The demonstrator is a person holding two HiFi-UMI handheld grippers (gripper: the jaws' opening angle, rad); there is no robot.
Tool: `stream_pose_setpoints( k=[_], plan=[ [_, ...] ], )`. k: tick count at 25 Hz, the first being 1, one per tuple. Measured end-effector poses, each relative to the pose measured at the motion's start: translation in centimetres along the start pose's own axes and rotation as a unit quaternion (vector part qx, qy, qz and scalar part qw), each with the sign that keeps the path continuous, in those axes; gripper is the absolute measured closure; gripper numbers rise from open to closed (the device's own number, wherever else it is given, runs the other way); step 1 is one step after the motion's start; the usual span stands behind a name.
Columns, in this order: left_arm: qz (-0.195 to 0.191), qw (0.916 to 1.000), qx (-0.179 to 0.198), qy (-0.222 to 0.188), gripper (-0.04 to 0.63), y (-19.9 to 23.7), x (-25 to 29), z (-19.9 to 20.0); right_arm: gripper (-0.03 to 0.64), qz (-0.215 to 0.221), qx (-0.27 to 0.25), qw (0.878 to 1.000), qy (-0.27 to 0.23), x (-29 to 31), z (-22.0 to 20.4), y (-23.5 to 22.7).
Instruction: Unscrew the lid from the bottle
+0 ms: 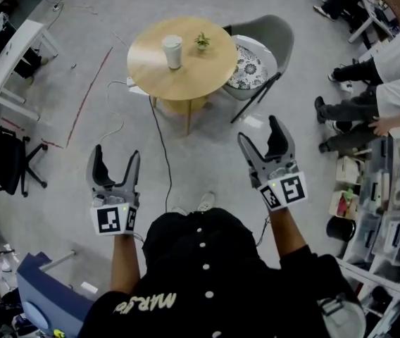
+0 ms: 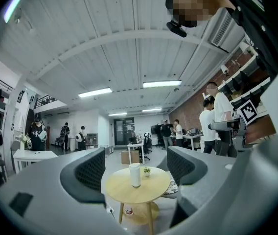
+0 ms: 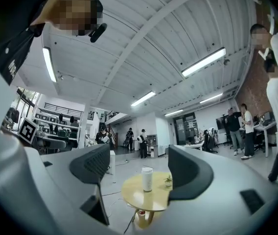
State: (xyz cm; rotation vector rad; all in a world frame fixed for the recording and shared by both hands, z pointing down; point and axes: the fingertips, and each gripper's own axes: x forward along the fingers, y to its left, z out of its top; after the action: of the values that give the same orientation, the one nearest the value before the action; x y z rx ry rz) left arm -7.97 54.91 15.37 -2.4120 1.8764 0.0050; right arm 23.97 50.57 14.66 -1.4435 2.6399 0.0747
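The left hand-held gripper [image 1: 116, 153], jaws spread and empty, points level at a tall white lidded bottle [image 1: 172, 51] standing upright on a round pale wooden counter [image 1: 151, 72], well apart ahead; the right hand-held gripper [image 1: 261, 134] is likewise spread and empty, seemingly readied for approach. A black floor cable [image 1: 159, 139] lies between; a small potted plant [image 1: 201, 42] stands near the bottle

A round wooden tabletop [image 1: 193, 69] stands on a grey floor [image 1: 207, 160], with a small potted plant [image 1: 201, 42] near its far edge. A grey chair [image 1: 274, 37] with a patterned cushion [image 1: 248, 69] is pushed up just beside it on the right. A black cable [image 1: 161, 146] trails across the floor from under the tabletop, and a red line [image 1: 87, 94] runs along the floor to the left. A white desk [image 1: 10, 58] and a black office chair [image 1: 3, 157] sit at the left edge. At the right, seated people [image 1: 390, 97] are near shelving [image 1: 390, 217] full of bins.
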Motion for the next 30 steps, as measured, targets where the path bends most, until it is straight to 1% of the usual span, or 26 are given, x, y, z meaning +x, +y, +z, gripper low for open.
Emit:
stream_pose_setpoints(
  k=[4,8,11,15,20,30],
  plan=[
    [-0.002,1.0,-0.004,0.006,0.219,-1.5,0.6,-0.3,0.264,0.007,0.008,1.0,0.005,-0.2,-0.8,-1.4],
    [-0.009,0.9999,0.002,0.013,0.219,-2.5,1.6,-0.4,0.265,0.009,0.016,1.0,0.011,0.0,-1.3,-2.5],
    [-0.011,0.9998,-0.003,0.013,0.219,-2.7,2.8,-0.5,0.265,0.007,0.018,1.0,0.013,0.6,-1.7,-3.4],
    [-0.014,0.9998,0.002,0.015,0.219,-2.4,4.6,-1.2,0.266,0.006,0.016,1.0,0.016,1.7,-2.2,-4.3],
    [-0.017,0.9998,-0.004,0.007,0.219,-0.8,7.7,-1.8,0.268,0.001,0.008,1.0,0.018,4.7,-2.6,-5.4],
    [-0.027,0.9996,-0.007,0.0,0.219,4.1,16.2,-2.4,0.273,0.0,-0.005,1.0,0.01,14.2,-2.2,-7.8]
  ],
)
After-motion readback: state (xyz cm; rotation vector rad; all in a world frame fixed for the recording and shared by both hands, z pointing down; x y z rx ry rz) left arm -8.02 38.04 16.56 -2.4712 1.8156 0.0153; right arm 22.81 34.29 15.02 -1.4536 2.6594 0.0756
